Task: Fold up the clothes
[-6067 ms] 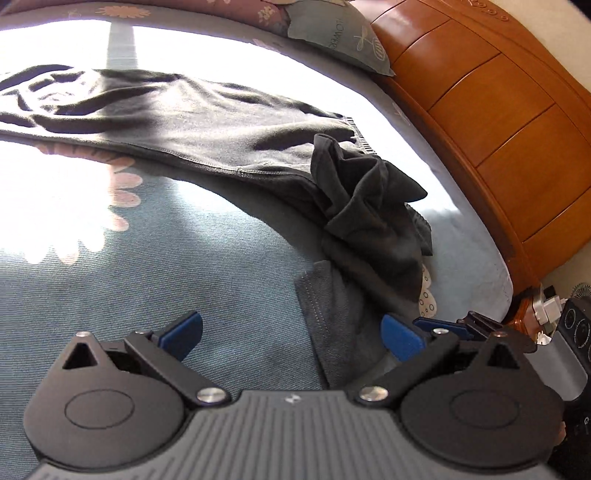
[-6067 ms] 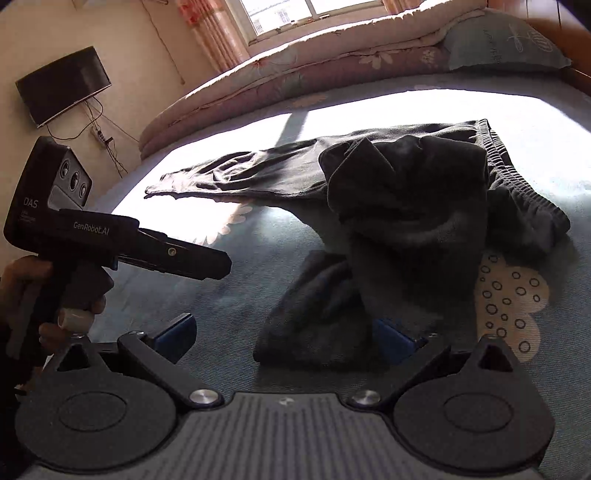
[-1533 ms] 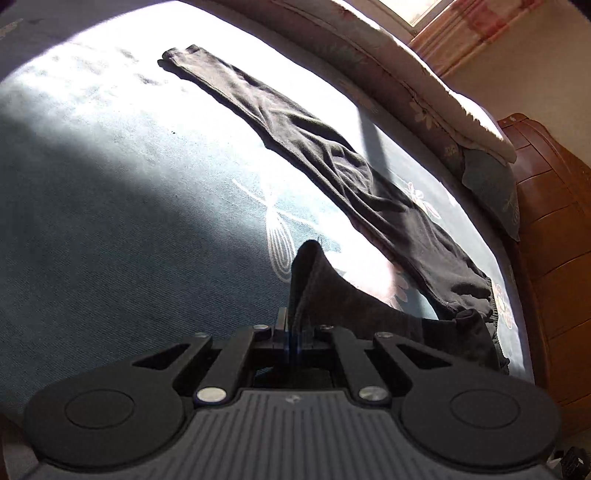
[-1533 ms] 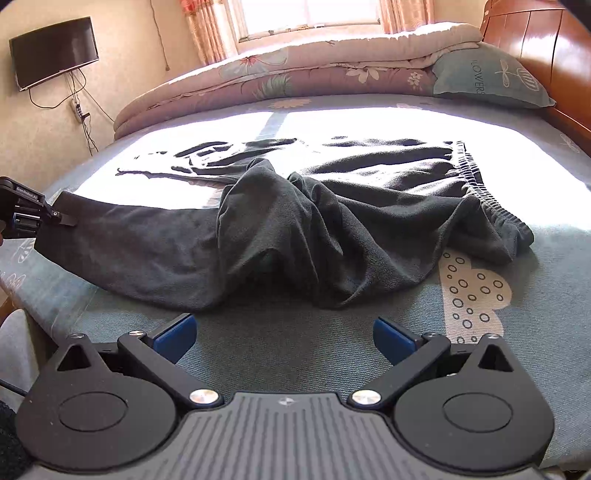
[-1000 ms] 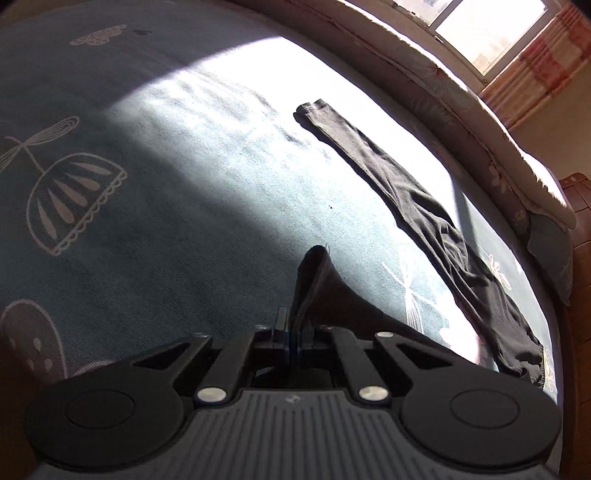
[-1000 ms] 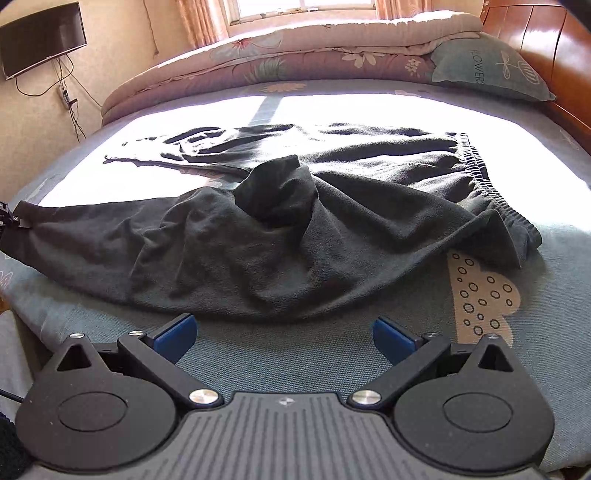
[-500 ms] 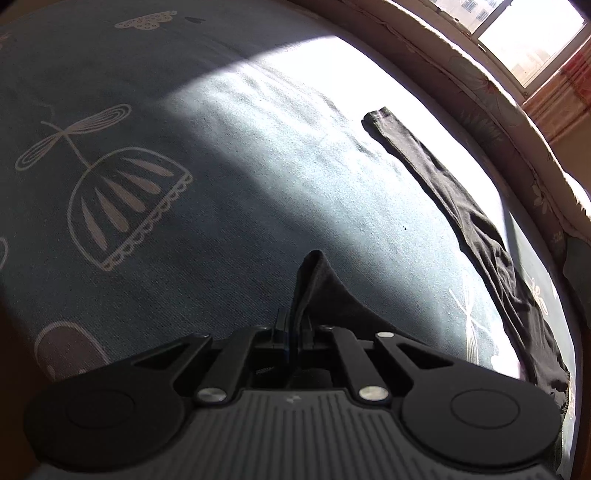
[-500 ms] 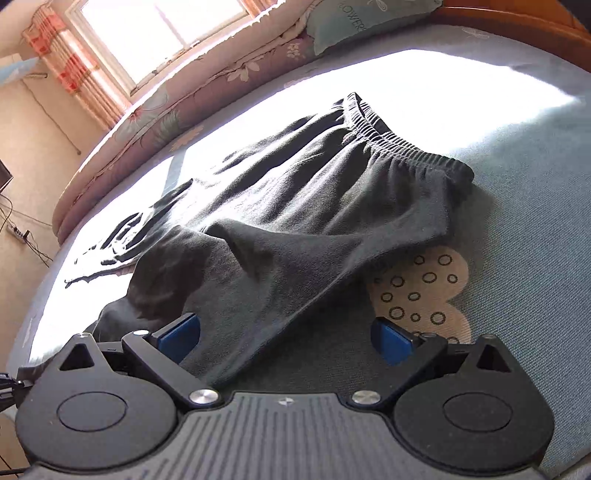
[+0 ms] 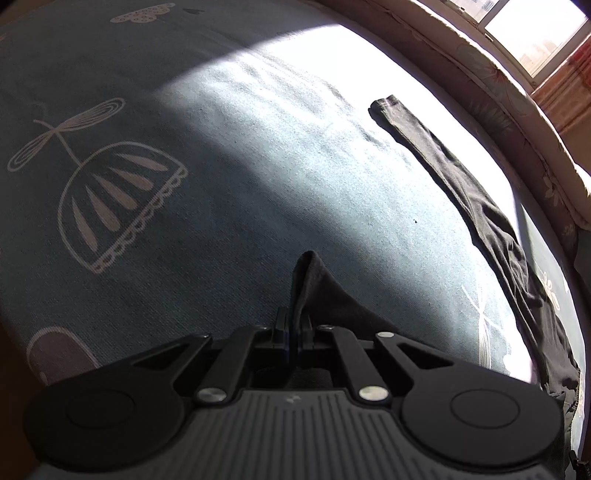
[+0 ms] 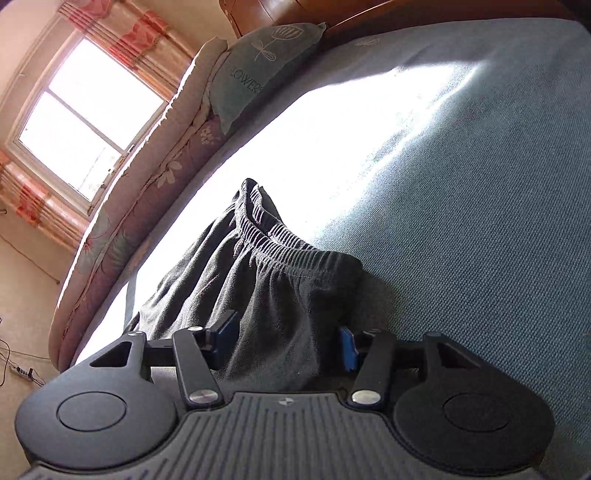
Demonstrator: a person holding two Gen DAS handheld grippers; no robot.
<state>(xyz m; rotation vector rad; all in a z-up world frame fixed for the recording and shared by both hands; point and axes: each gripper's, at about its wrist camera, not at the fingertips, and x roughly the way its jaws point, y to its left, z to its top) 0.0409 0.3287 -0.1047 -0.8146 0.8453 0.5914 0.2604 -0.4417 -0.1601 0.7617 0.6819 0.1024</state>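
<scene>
Left gripper: jaws pinched together on a fold of dark grey cloth, the end of one leg of the trousers. The pinched cloth stands up in a small peak just past the fingertips, then falls away to the right and under the gripper body

Same view, other trouser leg lies flat on the blue-grey bedsheet, stretched diagonally from its cuff at upper centre down toward the right edge, half in bright sun. Well apart from the clamped leg, open sheet between them. White printed figures on the sheet at left, in shadow

Right gripper: jaws wide apart, blue pads on either side of the waist end of the trousers. Cloth fills the gap between the fingers; the left pad looks to be touching the cloth, cannot tell whether the right one is. Nothing clamped

Ribbed waistband bunched and raised just ahead of the right fingertips, running away toward the sunlit patch. Bare sheet to the right of it

Far side of the bed: rolled floral quilt along the edge, teal pillow at its upper end against the wooden headboard. Window with red-patterned curtains behind
</scene>
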